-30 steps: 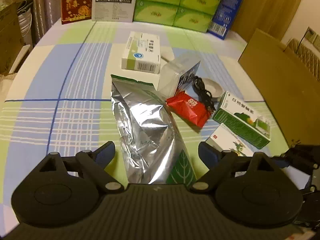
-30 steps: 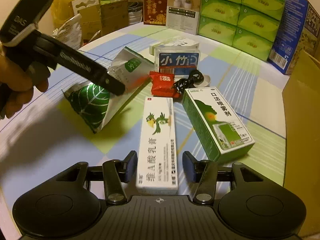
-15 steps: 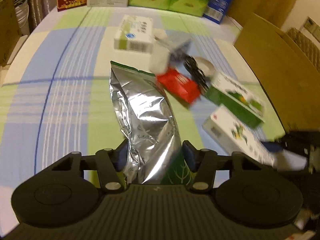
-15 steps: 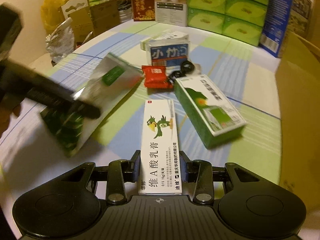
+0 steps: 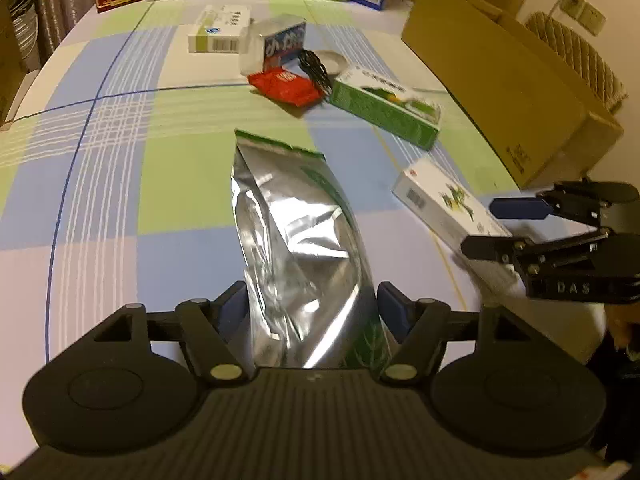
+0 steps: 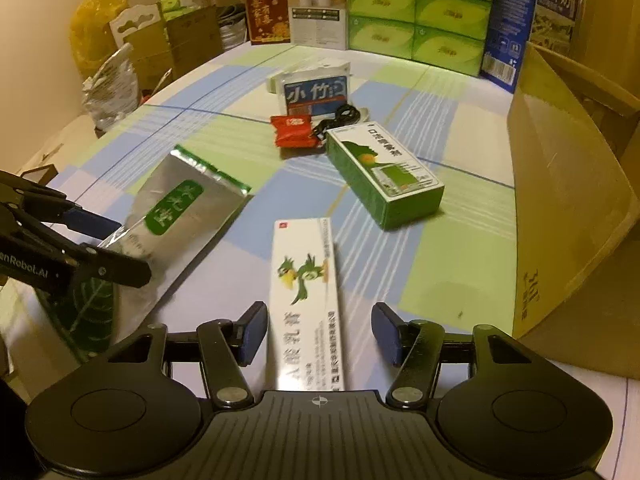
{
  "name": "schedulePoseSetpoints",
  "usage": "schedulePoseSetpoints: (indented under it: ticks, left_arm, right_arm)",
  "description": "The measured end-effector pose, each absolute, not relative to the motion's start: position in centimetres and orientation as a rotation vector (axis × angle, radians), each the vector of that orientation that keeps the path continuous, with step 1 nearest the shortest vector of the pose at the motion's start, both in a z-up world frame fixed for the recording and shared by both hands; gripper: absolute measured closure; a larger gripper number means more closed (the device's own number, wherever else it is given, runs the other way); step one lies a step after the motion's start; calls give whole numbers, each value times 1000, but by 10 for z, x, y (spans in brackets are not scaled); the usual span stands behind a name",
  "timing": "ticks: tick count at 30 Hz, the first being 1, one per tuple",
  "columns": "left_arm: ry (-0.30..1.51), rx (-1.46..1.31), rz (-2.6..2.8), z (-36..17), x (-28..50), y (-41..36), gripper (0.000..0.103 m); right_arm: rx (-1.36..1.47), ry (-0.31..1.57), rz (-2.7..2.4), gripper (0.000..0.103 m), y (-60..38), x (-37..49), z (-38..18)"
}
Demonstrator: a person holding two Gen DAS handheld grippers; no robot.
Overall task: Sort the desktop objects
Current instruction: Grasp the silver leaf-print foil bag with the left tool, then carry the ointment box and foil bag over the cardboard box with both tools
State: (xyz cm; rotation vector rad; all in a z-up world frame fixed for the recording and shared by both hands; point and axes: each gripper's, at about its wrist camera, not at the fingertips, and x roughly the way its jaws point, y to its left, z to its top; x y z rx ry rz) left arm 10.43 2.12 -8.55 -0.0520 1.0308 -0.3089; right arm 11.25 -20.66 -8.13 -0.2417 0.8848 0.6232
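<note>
A silver foil pouch (image 5: pixel 296 240) with a green top lies flat on the checked cloth, its lower end between the pads of my left gripper (image 5: pixel 314 308). Those jaws are opening and the pads stand at the pouch's sides without squeezing it. A long white ointment box (image 6: pixel 306 280) with a green bird lies between the fingers of my right gripper (image 6: pixel 319 332), whose jaws are also opening, with a gap on each side. The right wrist view shows the left gripper (image 6: pixel 124 248) over the pouch (image 6: pixel 180 208). The left wrist view shows the right gripper (image 5: pixel 480 226) at the white box (image 5: pixel 444 200).
Farther back lie a green box (image 6: pixel 384 176), a red packet (image 6: pixel 294 130), a black cable (image 6: pixel 340 118) and a blue-and-white pack (image 6: pixel 316 94). A large cardboard box (image 6: pixel 560 200) stands along the right. Green tissue boxes (image 6: pixel 416 8) are stacked at the back.
The left jaws closed on the pouch and dragged it away from the cluster, then widened. The right jaws pulled the white box nearer and now stand wider around it.
</note>
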Motion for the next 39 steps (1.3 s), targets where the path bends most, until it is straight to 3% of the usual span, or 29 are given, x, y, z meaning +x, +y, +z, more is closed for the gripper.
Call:
schedulePoseSetpoints:
  ticks: [15,22,23,25,29,39]
  left_arm:
    - [1029,69,-305,-96,124,0,30]
    - [1036,168,-289,-99,122,-14,27]
    - [1037,170,-285,-98,121,-15,29]
    - [1031,154,-289,-96,120,-14,44]
    - [1027,98,-291,-95,118,-7,48]
    - [1046,132,-254,-96,117,-5,28]
  right_arm:
    - [-318,888,651,49,-185,118,-96]
    - [-318,887,663,56,-184,118,-97]
    - [-321,885,666,58,-184,117,-97]
    - [-322,881,667,66,-184,117,-96]
    - [-318,877,658,67,-184,118,-96]
    - [-316,873,654,67,-183,119,-96]
